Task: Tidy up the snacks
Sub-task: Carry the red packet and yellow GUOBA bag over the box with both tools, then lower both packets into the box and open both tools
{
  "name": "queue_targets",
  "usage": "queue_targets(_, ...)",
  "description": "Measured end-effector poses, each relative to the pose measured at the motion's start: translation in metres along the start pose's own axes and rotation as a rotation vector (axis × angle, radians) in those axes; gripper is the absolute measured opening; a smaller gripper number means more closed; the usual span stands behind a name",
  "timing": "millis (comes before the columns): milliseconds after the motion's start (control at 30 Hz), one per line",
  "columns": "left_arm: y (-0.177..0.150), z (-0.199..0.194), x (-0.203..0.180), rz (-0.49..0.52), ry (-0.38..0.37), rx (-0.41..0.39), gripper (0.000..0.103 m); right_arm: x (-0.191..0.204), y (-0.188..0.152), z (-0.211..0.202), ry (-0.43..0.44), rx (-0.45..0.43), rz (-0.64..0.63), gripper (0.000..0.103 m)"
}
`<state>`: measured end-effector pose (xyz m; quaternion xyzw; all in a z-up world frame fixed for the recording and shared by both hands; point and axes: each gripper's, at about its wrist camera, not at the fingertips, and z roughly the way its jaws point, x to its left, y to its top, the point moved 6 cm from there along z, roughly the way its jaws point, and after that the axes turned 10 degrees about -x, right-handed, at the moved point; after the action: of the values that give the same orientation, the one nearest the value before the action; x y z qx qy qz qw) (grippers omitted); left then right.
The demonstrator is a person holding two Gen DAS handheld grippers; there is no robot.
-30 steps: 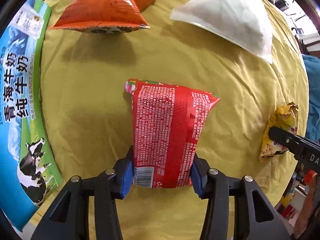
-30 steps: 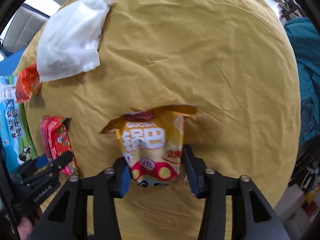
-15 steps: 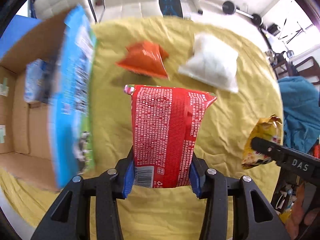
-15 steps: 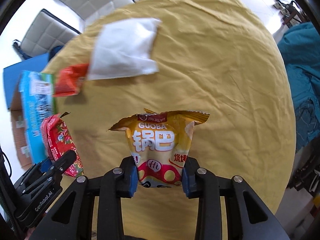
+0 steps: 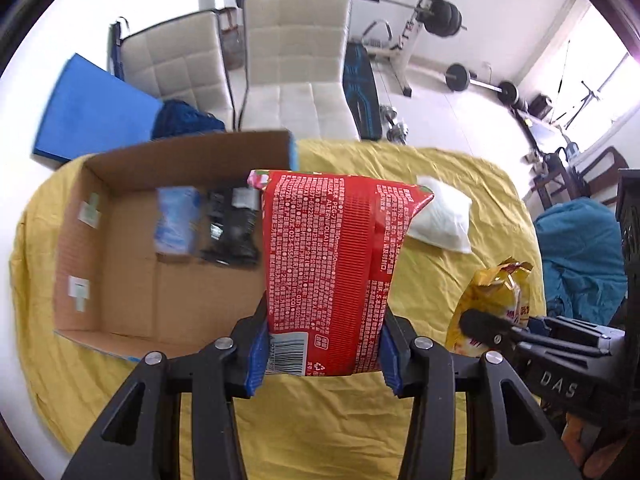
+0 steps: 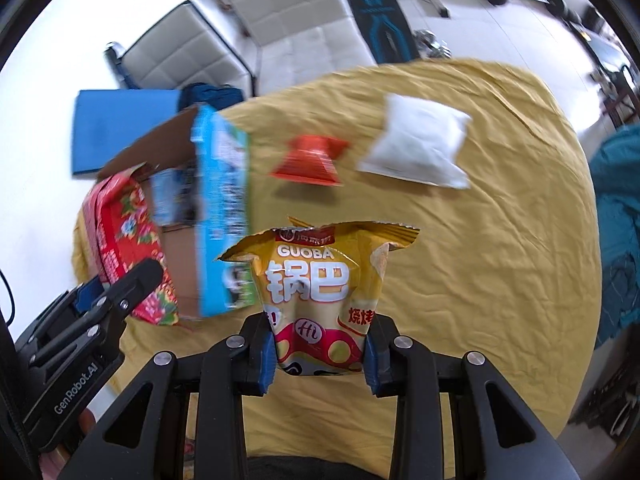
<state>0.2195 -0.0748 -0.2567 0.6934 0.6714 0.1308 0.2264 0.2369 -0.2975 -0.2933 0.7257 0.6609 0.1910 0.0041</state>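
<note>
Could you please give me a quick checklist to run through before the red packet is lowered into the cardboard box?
1. Left gripper clamps the red packet on both sides: ok.
2. Right gripper clamps the yellow Guoba bag: ok.
3. Cardboard box open at the top, bare floor free at its near side: ok.
4. Red packet fully over the box opening: cannot tell; in the right wrist view it hangs by the box's near left corner.
5. Blue packet and dark packet already inside, at the far side: ok.
6. Orange bag and white bag still lie on the yellow cloth: not ok.
</note>
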Motion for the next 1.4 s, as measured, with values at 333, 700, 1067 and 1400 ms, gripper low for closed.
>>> queue_targets(333, 0.03, -0.022, 0.091, -0.046, 0.028, -0.05, 0.042, 0.123, 0.013, 0.004, 0.061, -0.018, -0.11, 0.036)
queue_targets(700, 0.042, 0.031, 0.221, -0.14, 0.082, 0.086, 0.043, 0.207, 0.024, 0.093, 0.015, 0.061, -0.149, 0.036)
queue_targets(1067, 0.034, 0.152, 0.277, -0.184, 0.089, 0.299, 0.043, 0.201, 0.001, 0.202, -0.096, 0.216, -0.144, 0.036)
queue_targets(1400, 0.031, 0.197, 0.275, -0.141, 0.092, 0.361, 0.043, 0.188, -0.02, 0.242, -0.149, 0.293, -0.169, 0.036)
